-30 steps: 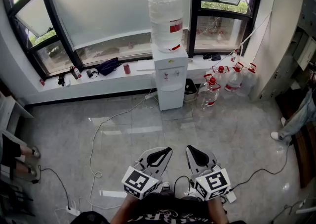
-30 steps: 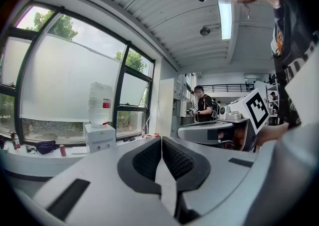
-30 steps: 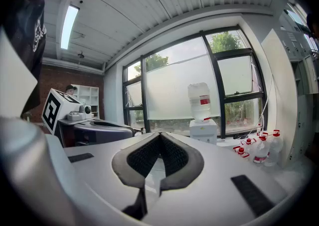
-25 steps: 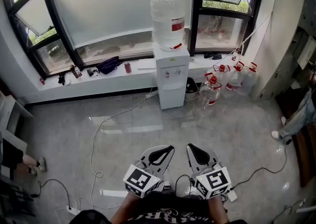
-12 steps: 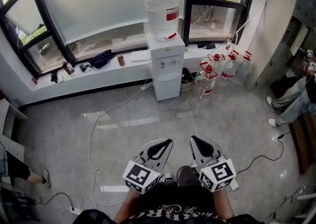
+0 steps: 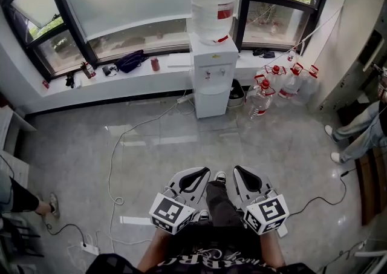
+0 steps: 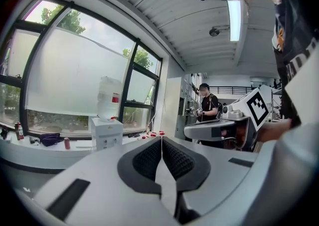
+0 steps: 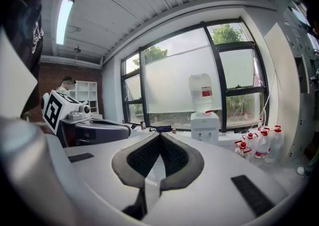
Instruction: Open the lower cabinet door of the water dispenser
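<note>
The white water dispenser [image 6: 213, 72] stands against the windowsill at the far side of the room, a clear bottle [image 6: 211, 5] on top. Its lower cabinet door [image 6: 211, 103] is closed. It also shows small in the left gripper view as the dispenser [image 7: 106, 132] and in the right gripper view as the dispenser [image 8: 204, 126]. My left gripper [image 6: 204, 172] and right gripper [image 6: 237, 170] are held side by side low in the head view, far from the dispenser, both shut with nothing between the pads. My leg and shoe [image 6: 219, 177] show between them.
Several water jugs with red caps [image 6: 275, 85] stand right of the dispenser. Cables [image 6: 127, 140] run over the grey tiled floor. A bag [image 6: 130, 61] and small items lie on the windowsill. A person's legs [image 6: 357, 133] are at the right edge, another's [image 6: 24, 197] at the left.
The view has drawn closer to the dispenser and shifted; both grippers stay together and shut, a little lower. My foot has stepped forward between them.
</note>
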Demonstrator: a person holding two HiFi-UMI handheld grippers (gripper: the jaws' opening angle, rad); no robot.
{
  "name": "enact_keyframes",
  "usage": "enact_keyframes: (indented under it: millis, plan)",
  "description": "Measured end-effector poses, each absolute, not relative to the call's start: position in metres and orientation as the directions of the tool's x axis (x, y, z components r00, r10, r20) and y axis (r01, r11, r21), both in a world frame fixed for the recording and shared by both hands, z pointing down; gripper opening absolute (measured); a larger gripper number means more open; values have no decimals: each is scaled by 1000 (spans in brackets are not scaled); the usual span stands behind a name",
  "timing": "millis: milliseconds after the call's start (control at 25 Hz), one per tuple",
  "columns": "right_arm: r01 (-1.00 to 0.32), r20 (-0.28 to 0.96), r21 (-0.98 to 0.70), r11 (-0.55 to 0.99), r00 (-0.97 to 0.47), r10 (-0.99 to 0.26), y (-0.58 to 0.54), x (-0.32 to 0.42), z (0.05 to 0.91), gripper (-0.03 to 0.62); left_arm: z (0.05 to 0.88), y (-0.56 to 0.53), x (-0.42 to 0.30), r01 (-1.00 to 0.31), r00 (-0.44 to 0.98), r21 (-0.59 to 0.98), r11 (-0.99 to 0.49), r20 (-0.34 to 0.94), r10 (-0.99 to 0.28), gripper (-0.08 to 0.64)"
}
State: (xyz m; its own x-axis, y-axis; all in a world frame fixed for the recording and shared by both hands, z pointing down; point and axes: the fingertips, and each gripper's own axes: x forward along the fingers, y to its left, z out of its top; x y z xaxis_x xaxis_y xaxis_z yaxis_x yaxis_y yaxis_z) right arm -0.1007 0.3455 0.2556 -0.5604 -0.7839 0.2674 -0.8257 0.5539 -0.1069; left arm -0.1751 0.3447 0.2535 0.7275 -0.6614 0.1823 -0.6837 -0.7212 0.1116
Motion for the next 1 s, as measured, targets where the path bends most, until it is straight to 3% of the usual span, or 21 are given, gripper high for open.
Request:
enact_keyframes:
  millis: [360,1000]
  plan:
    - [-818,274,-161,552,-574,-771,237,-83,280,11,271,250,-165,-706,699,85,-703,247,-671,20]
    - [-819,258,-211,534,-574,-777,52,-12,291,11,274,68,-84,-674,708,27,-738,308,-636,20]
